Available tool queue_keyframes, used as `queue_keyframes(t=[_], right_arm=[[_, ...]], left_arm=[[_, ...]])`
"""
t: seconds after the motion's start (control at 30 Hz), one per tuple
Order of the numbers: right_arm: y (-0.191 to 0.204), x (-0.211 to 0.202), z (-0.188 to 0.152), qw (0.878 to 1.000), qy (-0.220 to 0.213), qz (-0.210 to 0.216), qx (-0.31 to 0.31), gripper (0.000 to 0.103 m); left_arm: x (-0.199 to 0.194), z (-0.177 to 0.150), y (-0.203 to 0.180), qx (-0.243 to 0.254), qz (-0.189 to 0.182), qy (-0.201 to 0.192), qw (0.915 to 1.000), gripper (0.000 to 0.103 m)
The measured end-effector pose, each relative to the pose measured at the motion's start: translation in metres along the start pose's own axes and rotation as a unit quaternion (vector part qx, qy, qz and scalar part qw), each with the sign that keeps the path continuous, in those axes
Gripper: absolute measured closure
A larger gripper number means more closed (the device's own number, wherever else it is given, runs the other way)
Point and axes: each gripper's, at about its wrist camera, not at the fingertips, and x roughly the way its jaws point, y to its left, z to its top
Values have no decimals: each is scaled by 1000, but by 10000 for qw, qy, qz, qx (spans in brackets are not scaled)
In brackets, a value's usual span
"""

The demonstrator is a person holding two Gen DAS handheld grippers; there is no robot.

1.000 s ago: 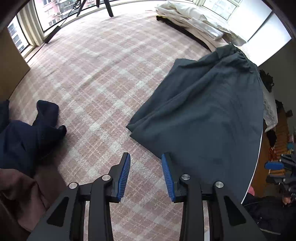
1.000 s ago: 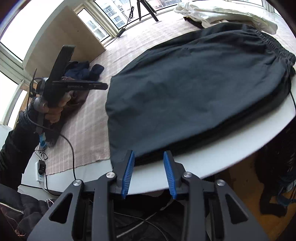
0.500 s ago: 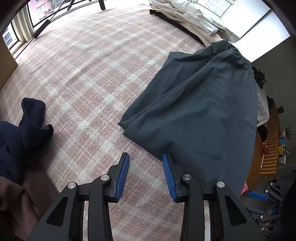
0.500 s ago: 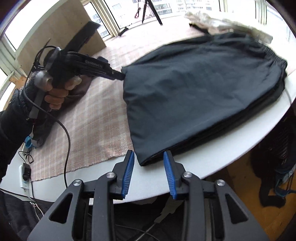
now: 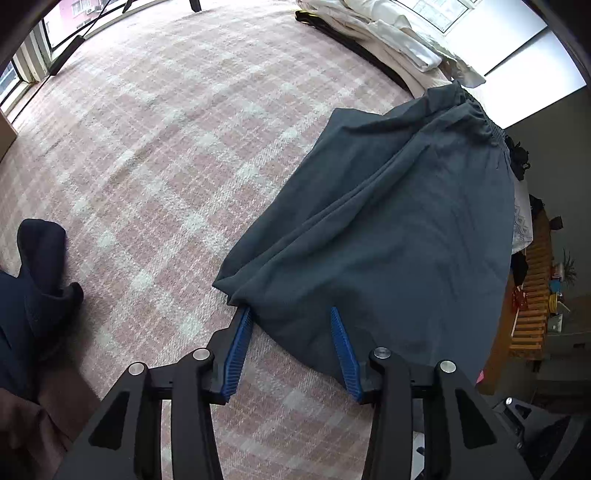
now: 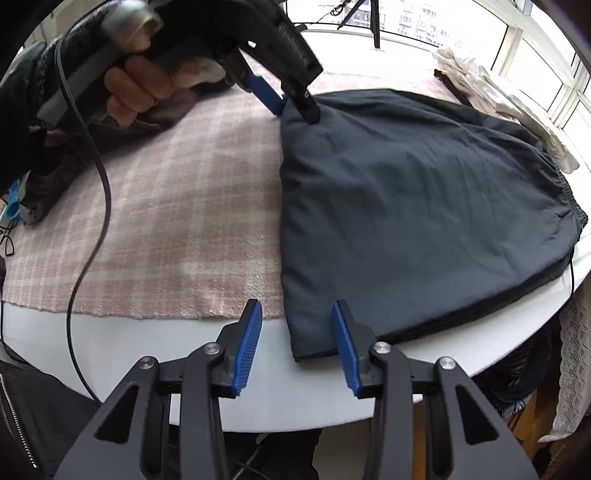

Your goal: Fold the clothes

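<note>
Evidently soft, light and limp, the dark garment is spread at right of frame; both hem corners are straddled by the opening, unclamped left gripper and right gripper, where hold is best taken

A home room: plaid blanket over a white tabletop, clothes piled by big windows.

both grippers point steeply down, jaws opening on each. left gripper straddles a corner of the dark garment, pads not pressing it. right gripper has another corner between its blue pads, not clamped either
</note>
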Motion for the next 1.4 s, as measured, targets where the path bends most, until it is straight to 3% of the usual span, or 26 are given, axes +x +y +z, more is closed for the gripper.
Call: queue_keyframes(t=[0.17, 0.3, 0.47, 0.5, 0.57, 0.63, 0.83, 1.07, 1.13, 1.2, 1.4], right_arm=[[-5, 4, -2, 9999, 99, -10, 117, 65], [-12, 4, -1, 9997, 82, -17, 228, 80], [-21, 3, -1, 9995, 69, 30, 320, 94], [-24, 3, 0, 9994, 74, 64, 344, 97], [-28, 2, 0, 9989, 86, 159, 443, 99], [-30, -1, -1, 9987, 84, 197, 458, 100], [-51, -34, 4, 9976, -210, 324, 576, 100], [-129, -90, 28, 9907, -774, 427, 1031, 100], [-158, -102, 35, 9880, -900, 447, 1174, 100], [-185, -113, 39, 9848, -1026, 445, 1331, 100], [-292, -146, 46, 9761, -1407, 499, 1580, 100]], left_arm=[[-1, 8, -3, -207, -198, 61, 9996, 56], [-3, 9, -7, -284, -218, 15, 9994, 56], [5, 20, -17, -392, 22, 12, 9992, 56], [5, 22, -22, -328, 89, -15, 9994, 58], [5, 23, -30, -209, 121, -89, 9997, 83], [3, 24, -30, -253, -106, -130, 9995, 95], [-20, 32, -43, -288, -335, -392, 9983, 97], [-68, 73, -86, 121, -368, -987, 9944, 97], [-74, 100, -104, 229, -368, -1130, 9926, 97], [-82, 112, -103, 323, -422, -1255, 9907, 97], [-81, 178, -193, 634, -357, -1558, 9851, 97]])
